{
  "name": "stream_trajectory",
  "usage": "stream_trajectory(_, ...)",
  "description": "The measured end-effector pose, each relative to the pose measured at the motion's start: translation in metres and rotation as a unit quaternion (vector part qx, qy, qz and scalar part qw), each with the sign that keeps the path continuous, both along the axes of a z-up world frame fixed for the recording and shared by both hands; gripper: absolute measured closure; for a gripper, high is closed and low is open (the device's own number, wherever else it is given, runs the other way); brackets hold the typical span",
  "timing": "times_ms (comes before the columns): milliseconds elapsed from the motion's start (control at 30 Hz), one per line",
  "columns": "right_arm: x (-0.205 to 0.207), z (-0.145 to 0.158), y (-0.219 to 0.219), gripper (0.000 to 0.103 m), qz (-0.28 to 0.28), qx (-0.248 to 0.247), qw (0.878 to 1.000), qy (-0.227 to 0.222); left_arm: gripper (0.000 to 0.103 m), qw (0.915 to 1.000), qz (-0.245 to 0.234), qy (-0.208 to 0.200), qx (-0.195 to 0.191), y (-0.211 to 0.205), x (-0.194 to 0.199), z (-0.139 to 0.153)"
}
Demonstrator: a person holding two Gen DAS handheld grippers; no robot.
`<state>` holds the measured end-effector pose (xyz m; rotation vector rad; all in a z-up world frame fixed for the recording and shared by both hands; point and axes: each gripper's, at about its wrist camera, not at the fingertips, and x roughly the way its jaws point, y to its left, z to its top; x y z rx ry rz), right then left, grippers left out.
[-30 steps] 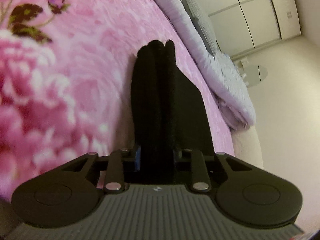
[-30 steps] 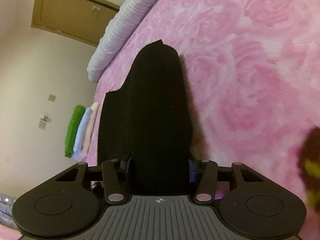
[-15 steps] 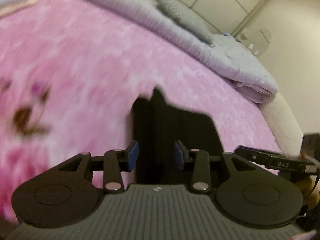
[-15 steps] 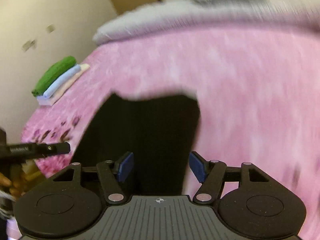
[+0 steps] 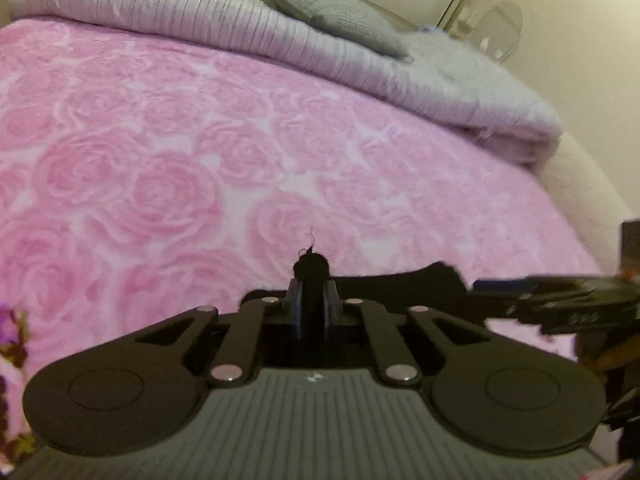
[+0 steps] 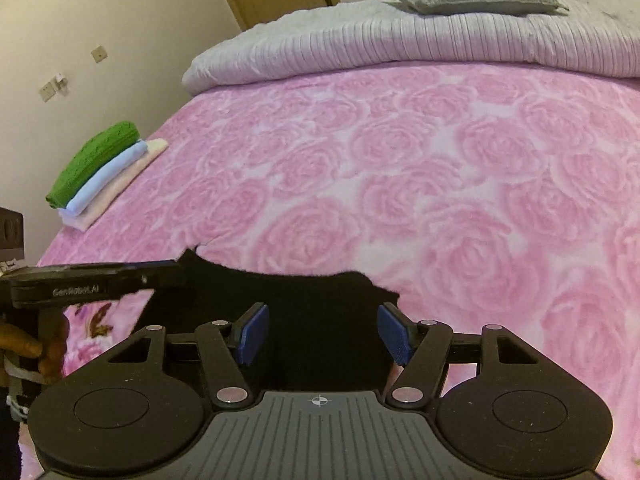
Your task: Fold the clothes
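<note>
A wide bed [image 5: 168, 168] covered in a pink rose-patterned blanket [image 6: 460, 208] stretches out ahead of both hand-held grippers. At its far end lies a folded pale lilac quilt [image 5: 168, 12] with a grey pillow [image 5: 336, 16] resting on top. A black garment [image 6: 304, 316] lies on the blanket directly in front of and beneath the right hand-held gripper, its ragged upper edge running across the view. Far off to the left of the right hand-held gripper, near the bed's edge, sits a small stack of folded clothes [image 6: 100, 172]: green on top, then light blue, then pale pink.

The left hand-held gripper [image 5: 312, 304] has its two fingers pressed together, pinching a bunched tuft of the black garment [image 5: 312, 270] that pokes up above the fingertips, with a loose thread sticking out. The right hand-held gripper [image 6: 322, 332] has its blue-padded fingers [image 6: 250, 334] spread wide apart, holding nothing, with the black garment below the gap. Each hand-held gripper appears at the edge of the other's view.
</note>
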<state>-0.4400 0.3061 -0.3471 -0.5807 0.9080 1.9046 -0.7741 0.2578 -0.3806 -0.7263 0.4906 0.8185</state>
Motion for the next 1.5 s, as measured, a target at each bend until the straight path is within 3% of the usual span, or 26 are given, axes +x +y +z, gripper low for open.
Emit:
stream_trajectory(100, 0.001, -0.002, -0.005, 0.038, -0.001, -0.003, 1.0, 0.005, 0.096, 1.0, 0.007, 0.003, 0.005, -0.001, -0.006, 0.002)
stream_trajectory(233, -0.001, -0.005, -0.007, 0.038, -0.006, -0.009, 1.0, 0.015, 0.089, 0.9989, 0.013, -0.014, -0.042, 0.01, -0.009, -0.007)
stream_trajectory(333, -0.002, -0.007, -0.008, 0.038, -0.01, -0.01, 1.0, 0.014, 0.096, 0.9984, 0.008, -0.024, -0.051, 0.013, -0.005, -0.012)
stream_trajectory(567, -0.002, -0.005, -0.009, 0.038, -0.015, 0.003, 1.0, 0.016, 0.098, 0.9975, 0.04, -0.05, 0.028, -0.004, -0.027, 0.011)
stream_trajectory(700, -0.012, -0.008, -0.005, 0.038, -0.005, 0.011, 1.0, -0.002, 0.097, 0.9981, 0.057, -0.022, 0.003, 0.005, -0.031, -0.019)
stream_trajectory(900, -0.027, -0.03, -0.004, 0.038, 0.003, 0.027, 0.998, -0.056, 0.095, 0.9949, 0.089, -0.045, -0.013, 0.011, -0.042, -0.048)
stream_trajectory(1133, -0.023, -0.031, -0.007, 0.038, -0.007, 0.021, 0.998, -0.054, 0.095, 0.996, 0.09, 0.005, -0.001, 0.002, -0.026, -0.029)
stream_trajectory(1367, -0.021, -0.028, -0.007, 0.038, -0.018, 0.015, 0.999, -0.042, 0.096, 0.9959, 0.08, 0.026, 0.032, -0.01, -0.021, -0.001)
stream_trajectory(1500, -0.023, -0.027, -0.006, 0.038, -0.022, 0.025, 0.999, -0.039, 0.096, 0.9952, 0.072, 0.051, 0.042, -0.007, -0.015, -0.011)
